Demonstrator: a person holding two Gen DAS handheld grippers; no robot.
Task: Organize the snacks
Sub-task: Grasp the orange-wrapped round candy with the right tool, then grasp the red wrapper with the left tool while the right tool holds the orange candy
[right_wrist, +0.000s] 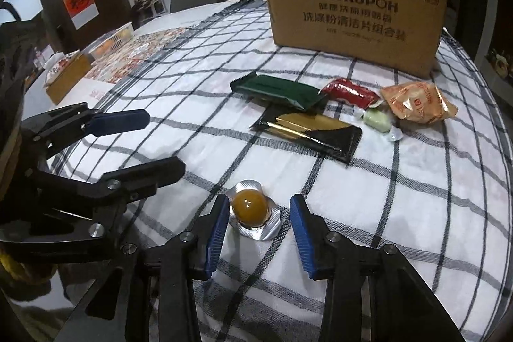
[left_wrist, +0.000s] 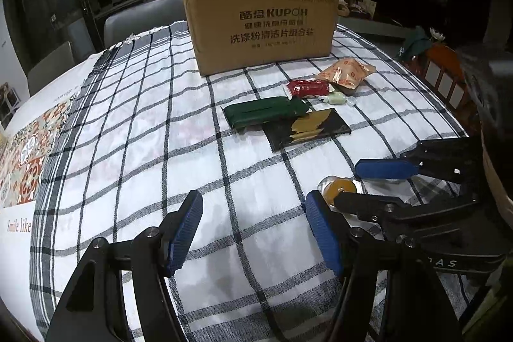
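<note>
Foil-cupped amber jelly (right_wrist: 250, 207) sits between the spread fingers of the right gripper (right_wrist: 259, 234), ungrasped. Left gripper (left_wrist: 253, 233) hovers wide open, empty, over checked cloth (left_wrist: 144, 149). Risk: closing pads may crush the foil or squirt the jelly sideways. Cardboard box (right_wrist: 352, 12) stands beyond the other snack packets (right_wrist: 307, 114); dim dining room.

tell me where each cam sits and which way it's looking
Left wrist: rides on the left gripper, low over the checked cloth, facing the cardboard box; shows its own open fingers and the right gripper entering from the right.
Right wrist: rides on the right gripper, facing the same box, its open fingers flanking the foil-cupped yellow snack; the left gripper shows at left.
Shared: box, snack, green packet.
</note>
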